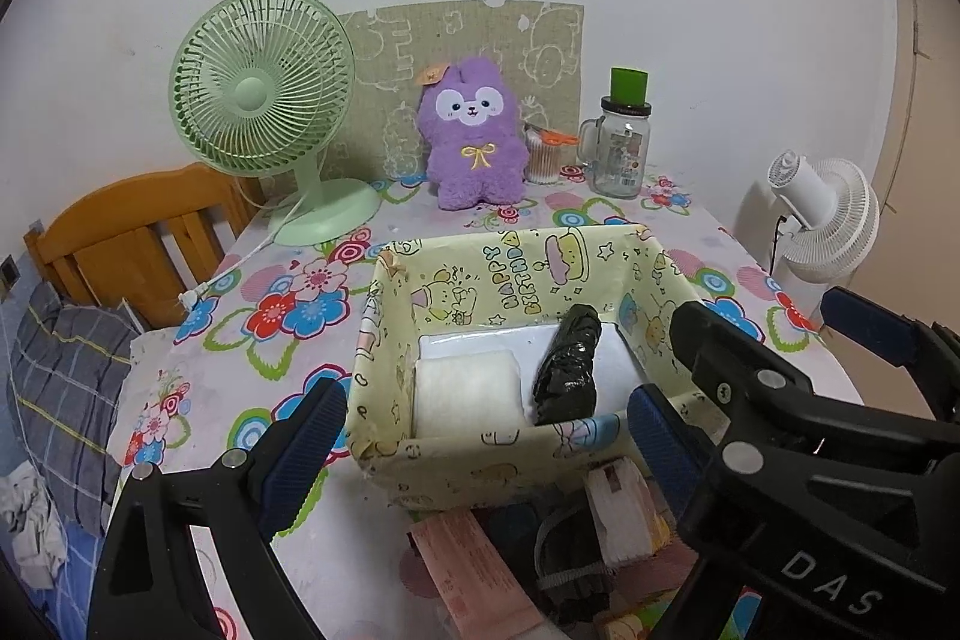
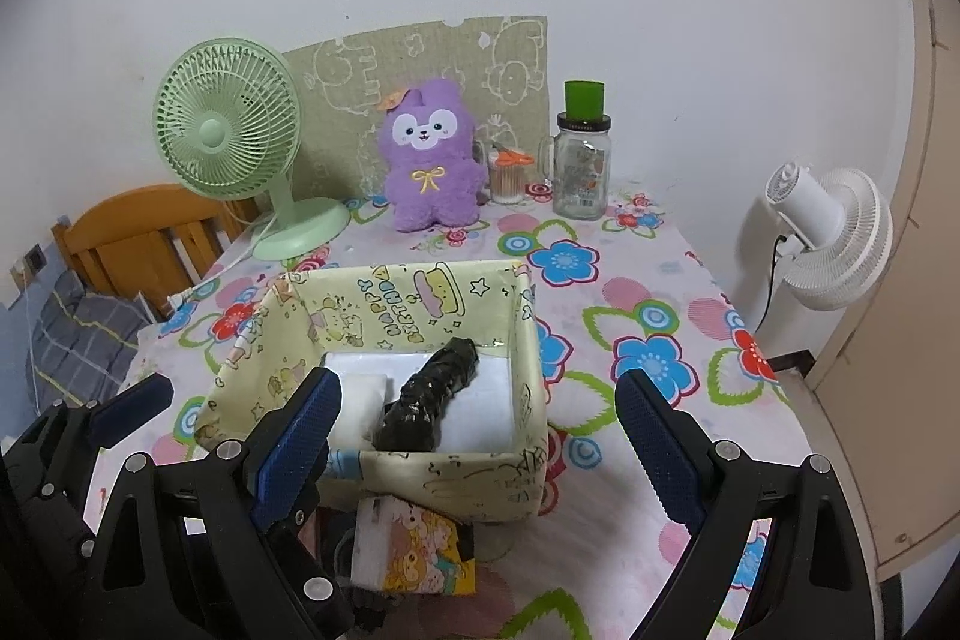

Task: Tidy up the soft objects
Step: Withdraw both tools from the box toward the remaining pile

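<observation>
Both the left hand-held gripper (image 1: 486,436) and right hand-held gripper (image 2: 477,418) hang spread wide, holding nothing. Beyond them, the yellow fabric bin (image 2: 480,472) holds a white fluffy roll (image 1: 465,391) and a crinkled black bundle (image 1: 567,367).

Both wrist cams high over near table edge, tilted down-fwd toward back wall, close to fabric box (image 1: 516,436) (image 2: 420,478). Left cam sits left of right cam. Shared: box, purple plush (image 1: 474,142) (image 2: 432,166), green fan (image 1: 264,100) (image 2: 225,130).
</observation>
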